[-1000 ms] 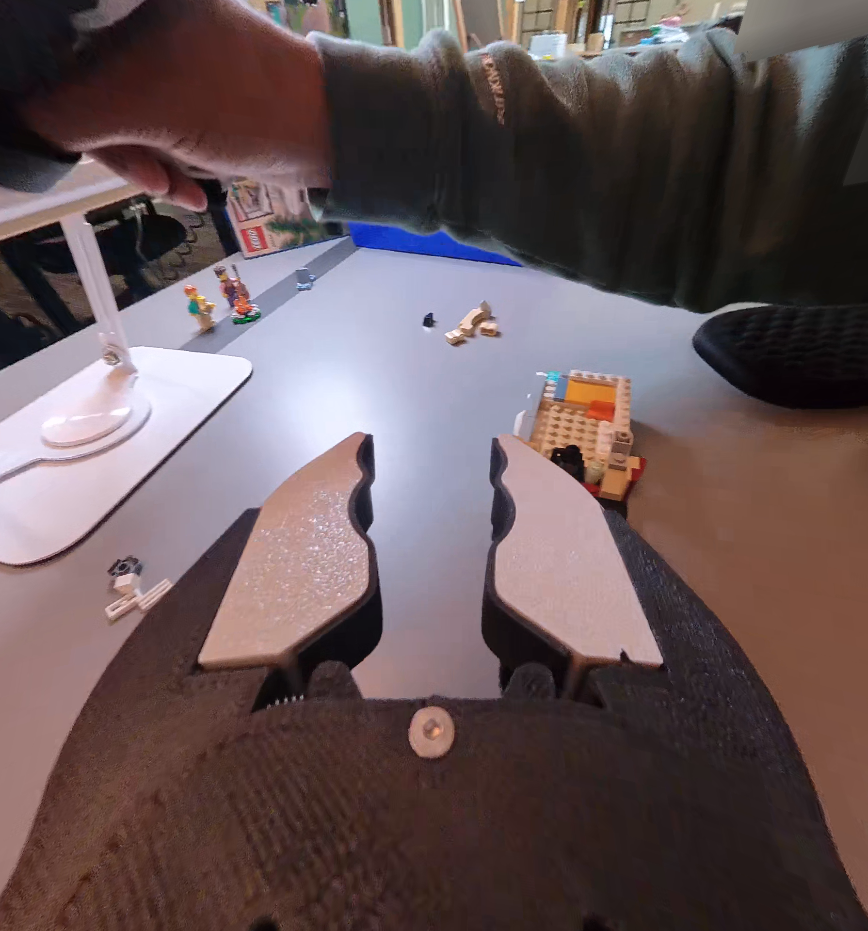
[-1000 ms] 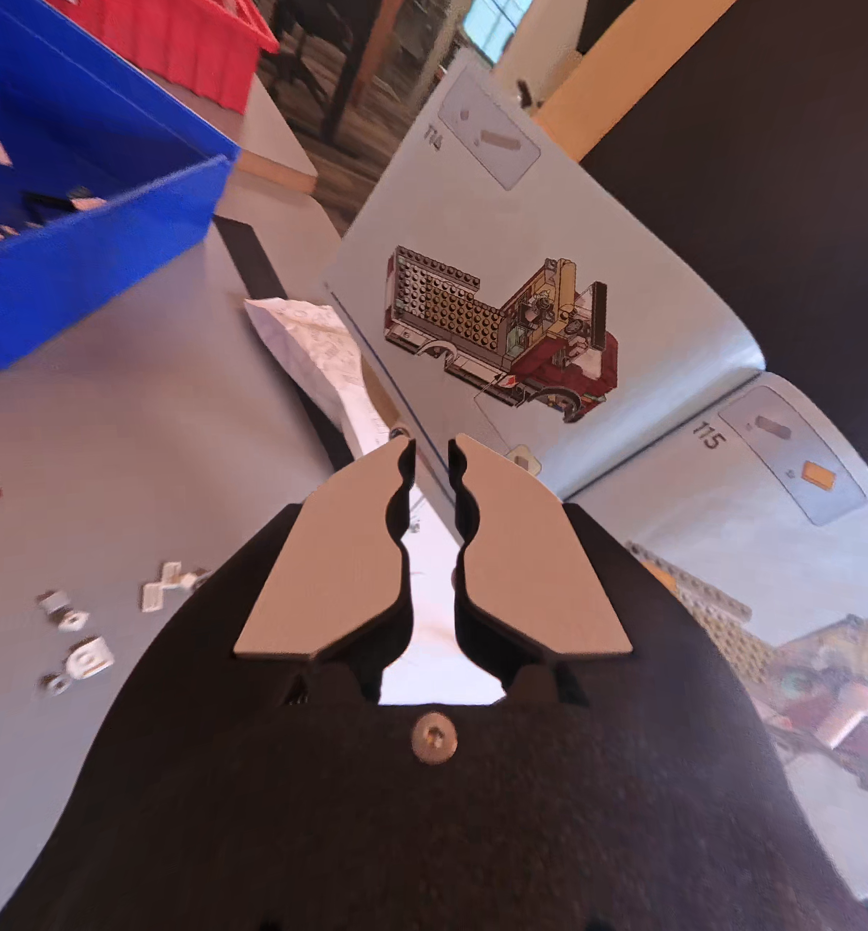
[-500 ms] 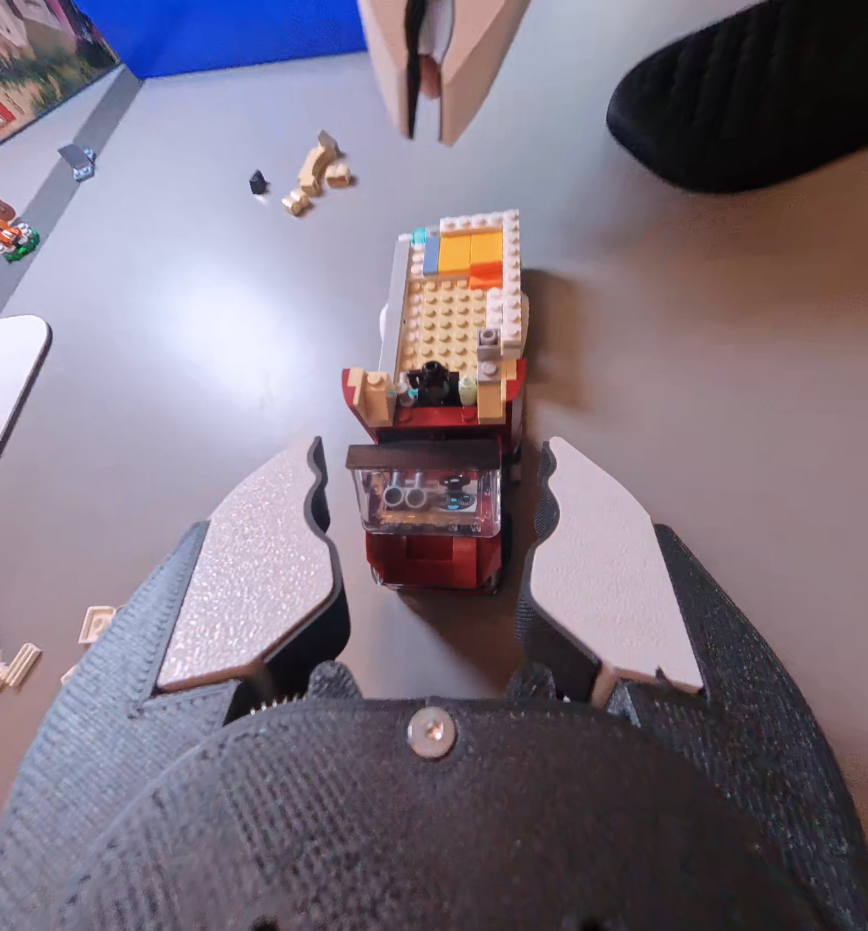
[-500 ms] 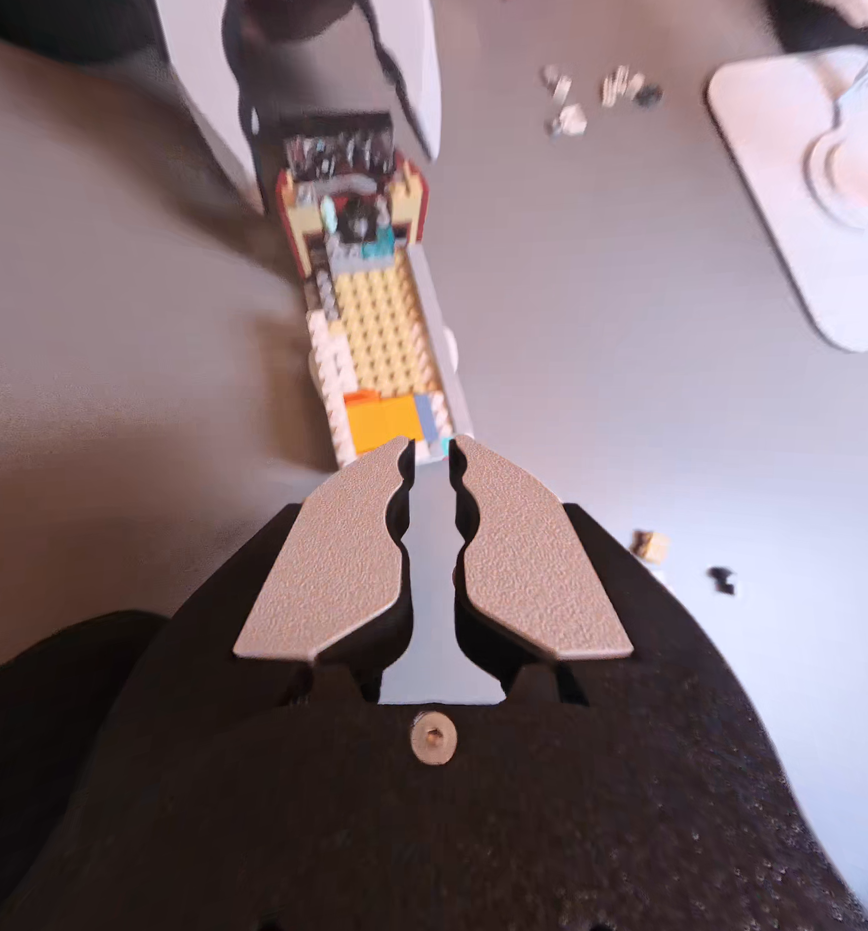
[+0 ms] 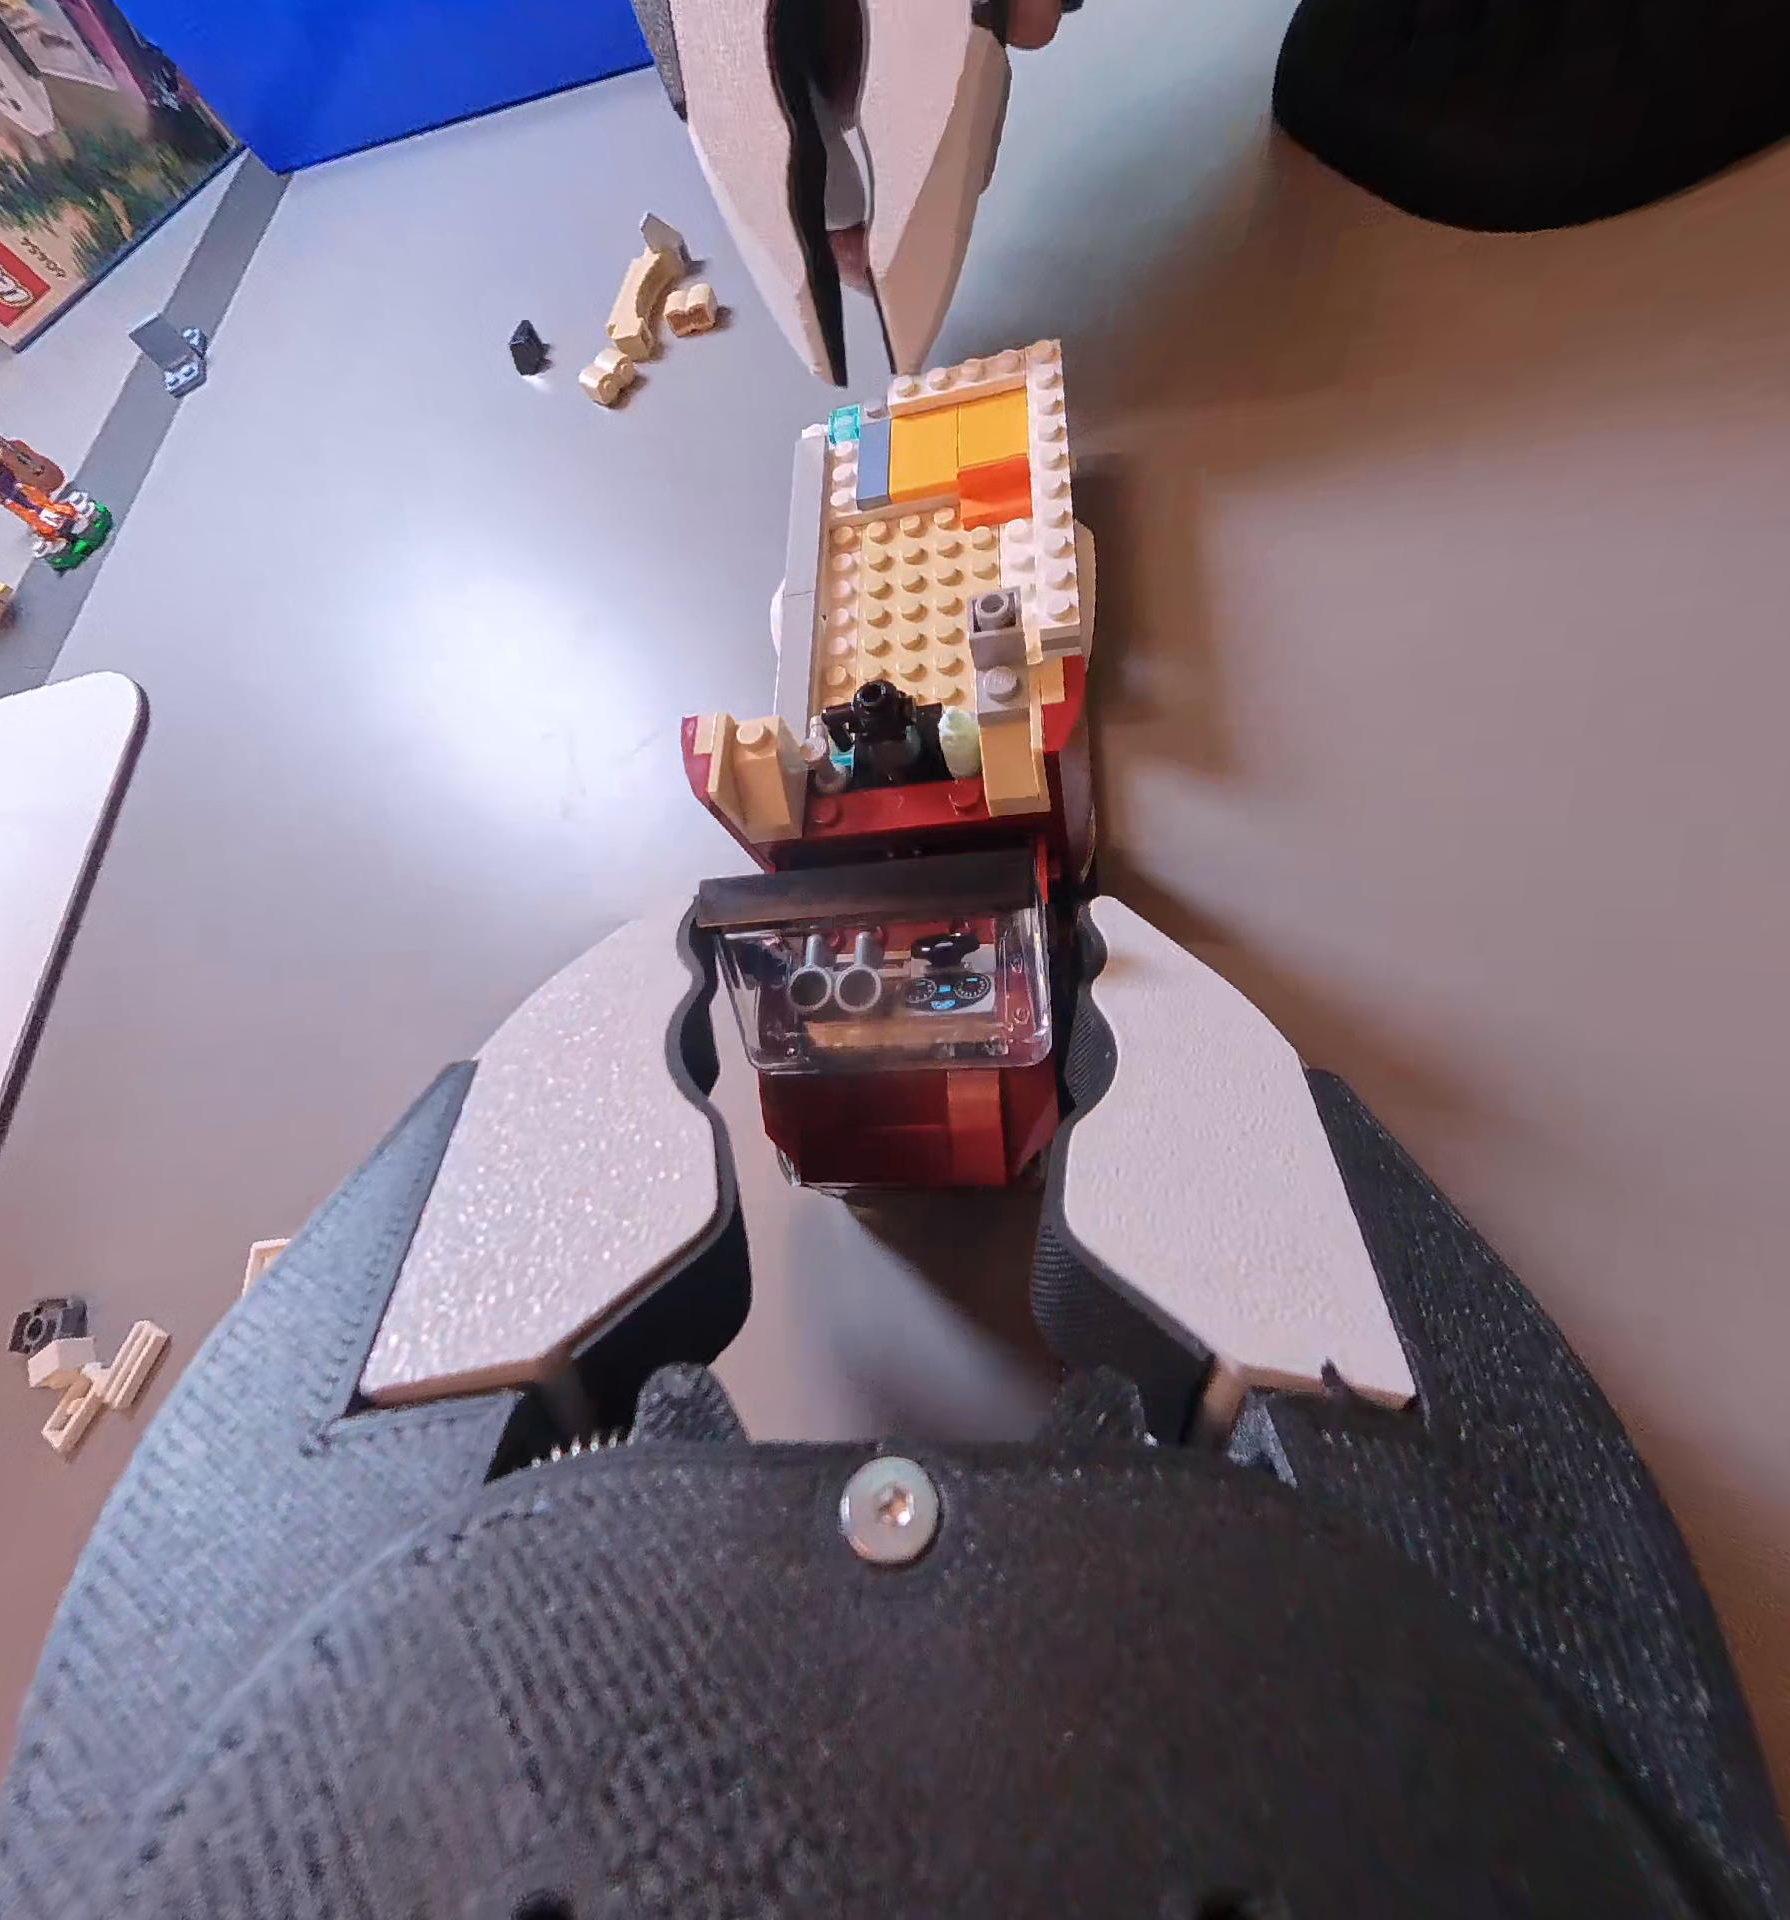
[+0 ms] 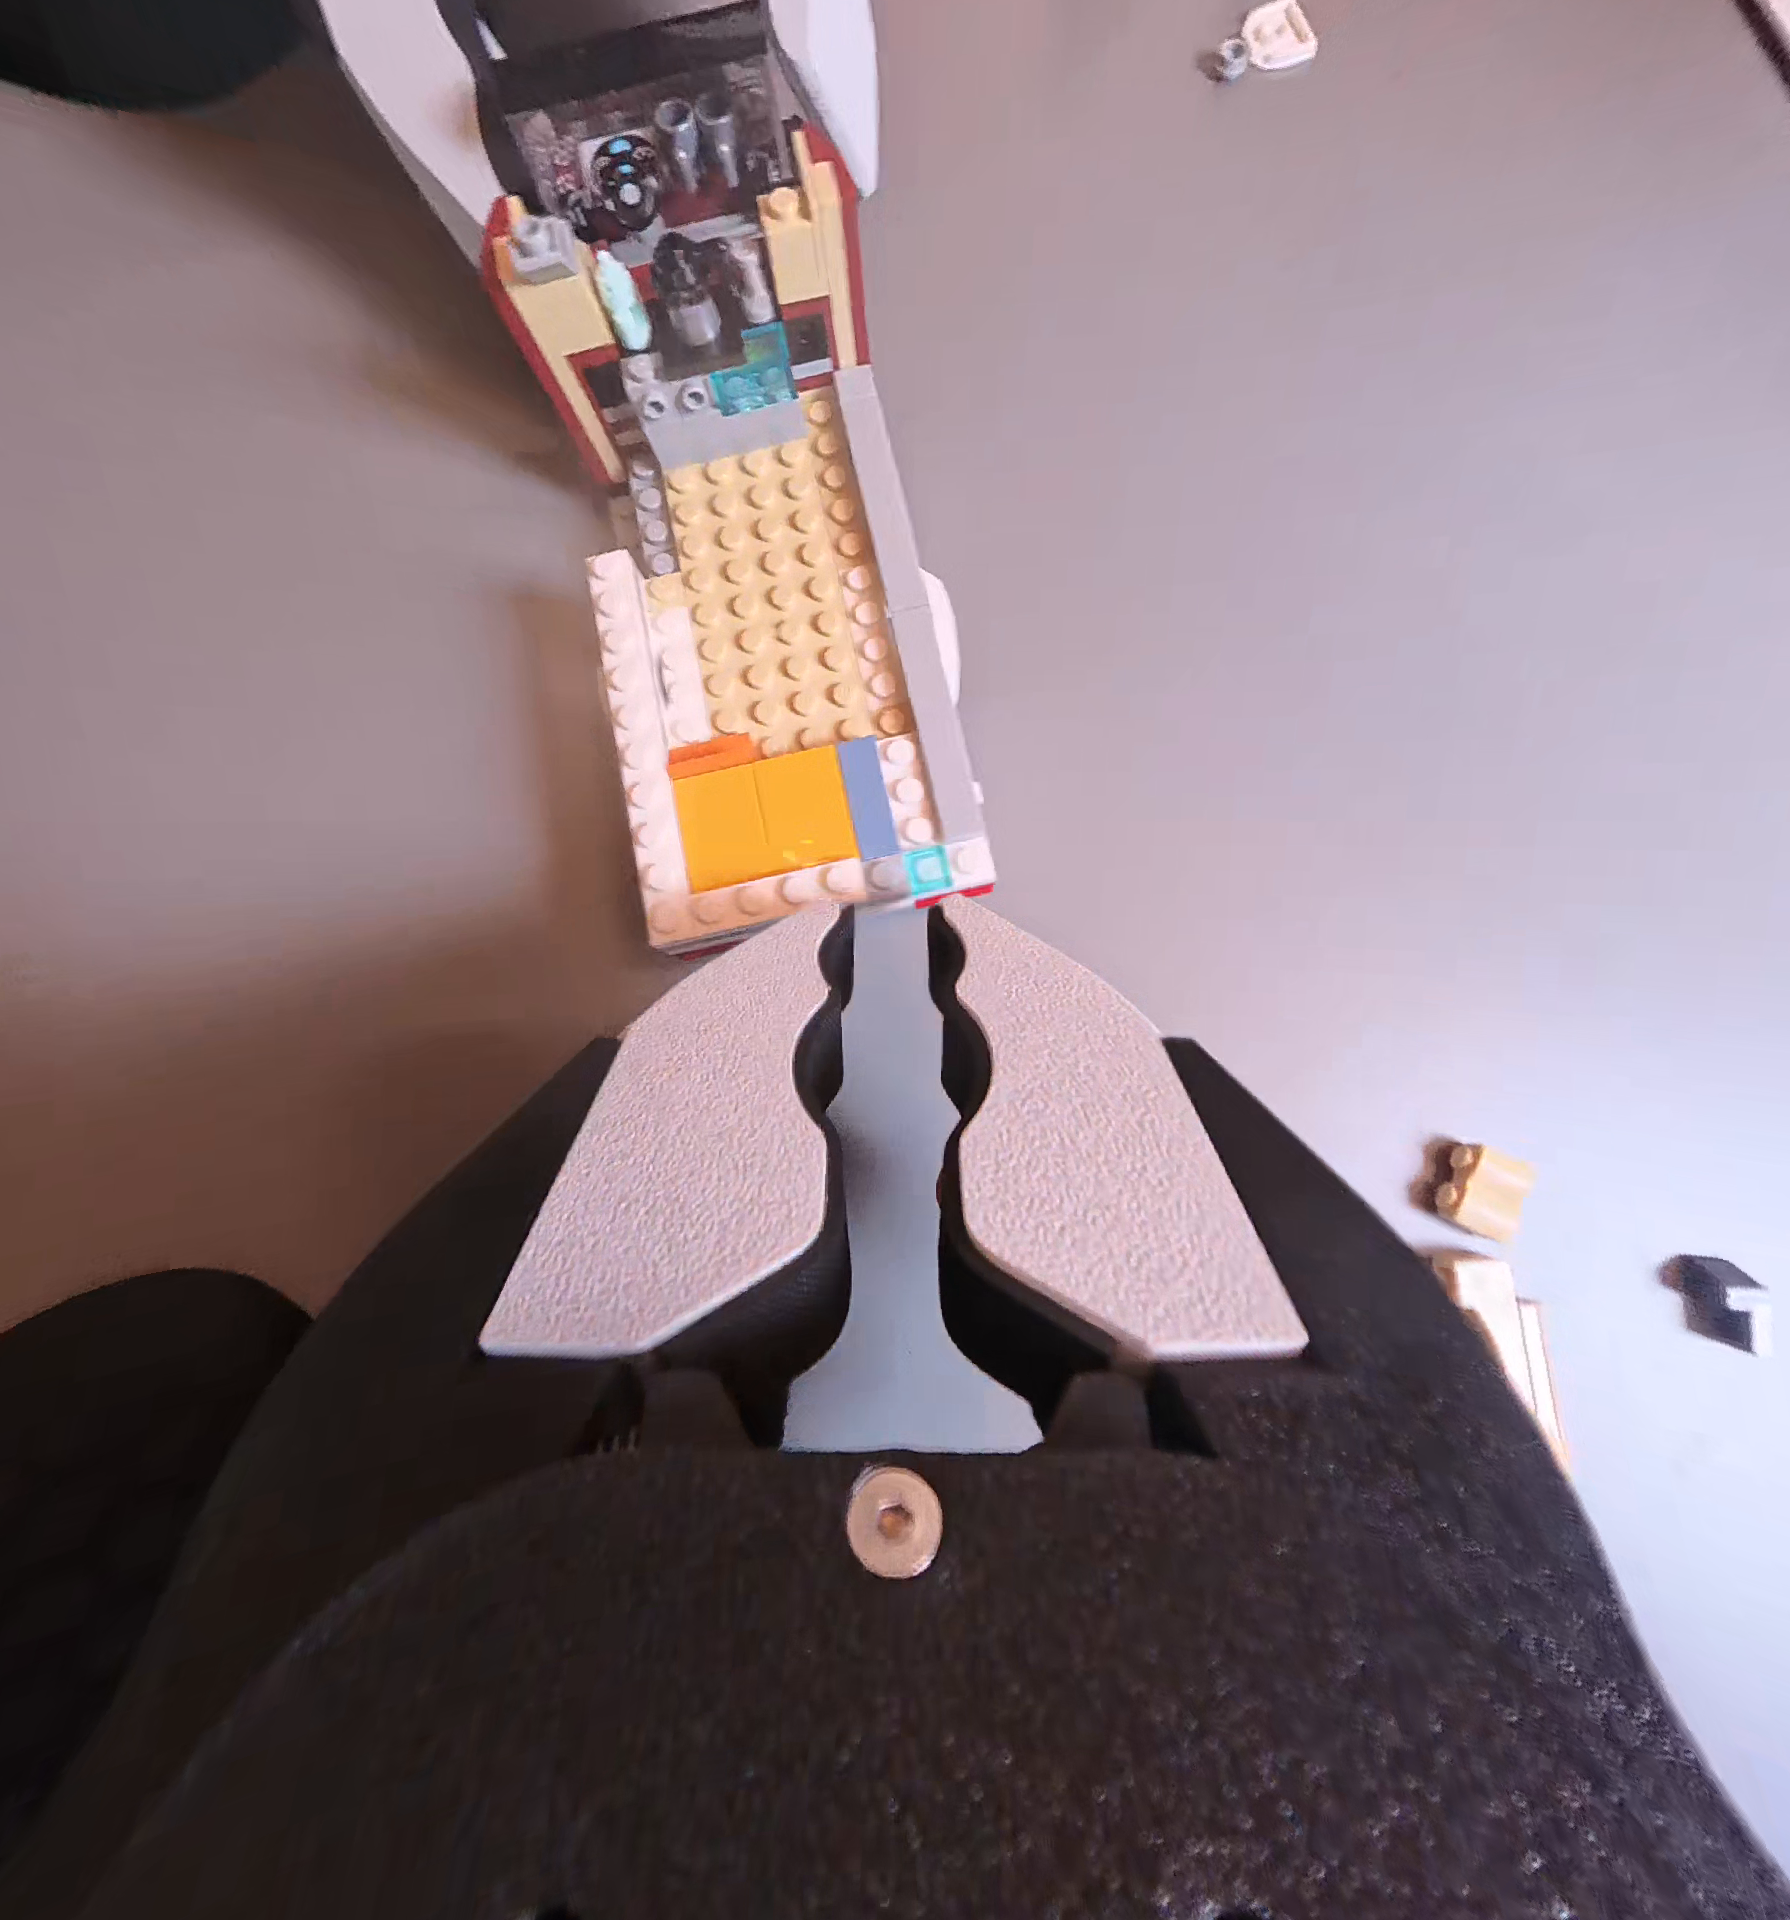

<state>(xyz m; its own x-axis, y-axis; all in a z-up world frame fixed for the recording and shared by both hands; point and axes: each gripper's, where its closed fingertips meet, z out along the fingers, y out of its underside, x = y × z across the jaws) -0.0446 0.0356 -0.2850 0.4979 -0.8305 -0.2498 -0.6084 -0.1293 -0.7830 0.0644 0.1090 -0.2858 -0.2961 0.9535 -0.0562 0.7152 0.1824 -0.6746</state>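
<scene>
The left hand-held gripper has come in over the front of the brick truck, which a second ago stood off to its right on the grey table. Its fingers, set wide, now lie against both sides of the dark red cab at the clear windscreen, where half a second ago they stood clear of it. The right hand-held gripper, which faced an open instruction booklet a second ago, now points at the truck's rear edge by the turquoise stud. Its jaws are narrow, with only bare table between them. Loose tan bricks lie well apart.
</scene>
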